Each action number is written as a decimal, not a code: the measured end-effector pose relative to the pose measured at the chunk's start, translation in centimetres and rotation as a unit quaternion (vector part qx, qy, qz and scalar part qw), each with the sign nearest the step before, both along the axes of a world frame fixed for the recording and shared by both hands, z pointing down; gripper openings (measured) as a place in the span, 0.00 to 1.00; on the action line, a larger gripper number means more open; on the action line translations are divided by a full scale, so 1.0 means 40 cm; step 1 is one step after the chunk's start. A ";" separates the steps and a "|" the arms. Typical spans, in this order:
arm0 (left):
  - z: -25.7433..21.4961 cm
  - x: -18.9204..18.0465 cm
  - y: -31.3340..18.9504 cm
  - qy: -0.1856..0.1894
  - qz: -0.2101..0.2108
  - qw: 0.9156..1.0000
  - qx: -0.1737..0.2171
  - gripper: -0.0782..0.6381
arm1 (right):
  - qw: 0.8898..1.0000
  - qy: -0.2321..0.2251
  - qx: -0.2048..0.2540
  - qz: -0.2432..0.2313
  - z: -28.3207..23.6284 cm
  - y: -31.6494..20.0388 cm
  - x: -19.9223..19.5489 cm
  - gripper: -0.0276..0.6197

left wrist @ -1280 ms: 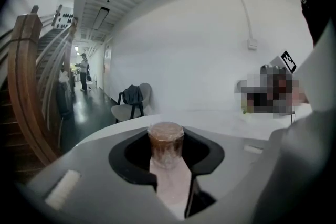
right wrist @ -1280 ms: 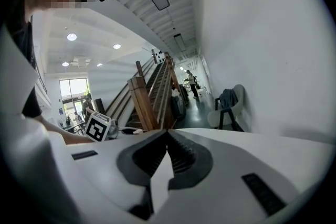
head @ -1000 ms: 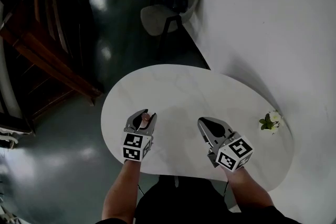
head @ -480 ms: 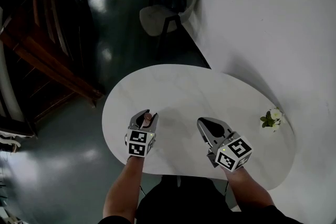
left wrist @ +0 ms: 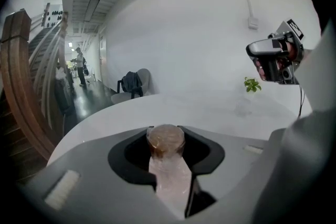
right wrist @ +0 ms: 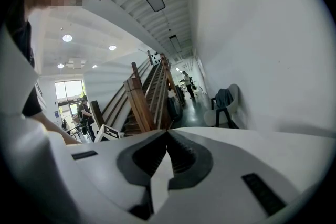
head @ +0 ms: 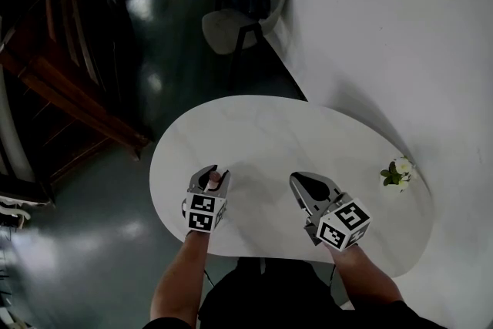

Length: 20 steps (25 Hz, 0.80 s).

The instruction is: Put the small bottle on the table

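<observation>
1. No word, number, brand or sign can be read in any view.
2. Over the near edge of the table (head: 254, 127), the cube (head: 203, 212) of the left gripper (head: 216, 175) bears only black-and-white square markers, no letters.
3. The cube (head: 343, 223) of the right gripper (head: 296, 179), over that same edge, likewise.
4. The small bottle (left wrist: 167, 152) shows no legible label.

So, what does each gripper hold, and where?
Left gripper: the small bottle, by its body below the cap; jaws just easing open. Right gripper: nothing.
</observation>
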<state>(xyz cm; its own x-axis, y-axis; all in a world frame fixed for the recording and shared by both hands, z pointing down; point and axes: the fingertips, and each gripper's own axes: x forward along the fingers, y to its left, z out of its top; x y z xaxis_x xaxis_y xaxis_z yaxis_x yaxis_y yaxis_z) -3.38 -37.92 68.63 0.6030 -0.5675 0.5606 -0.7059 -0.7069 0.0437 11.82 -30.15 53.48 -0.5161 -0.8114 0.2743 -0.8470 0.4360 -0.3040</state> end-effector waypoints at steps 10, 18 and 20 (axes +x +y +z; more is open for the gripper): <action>-0.022 -0.002 0.014 -0.015 0.027 1.000 -0.004 0.34 | 1.000 -0.001 0.007 -0.016 -0.038 -0.010 -0.035 0.06; -0.147 -0.030 0.006 0.028 0.024 0.999 0.017 0.37 | 0.999 0.003 0.026 -0.027 -0.096 -0.037 -0.055 0.06; -0.189 -0.047 -0.001 0.044 0.016 0.999 0.024 0.37 | 0.999 0.003 0.030 -0.030 -0.111 -0.042 -0.068 0.06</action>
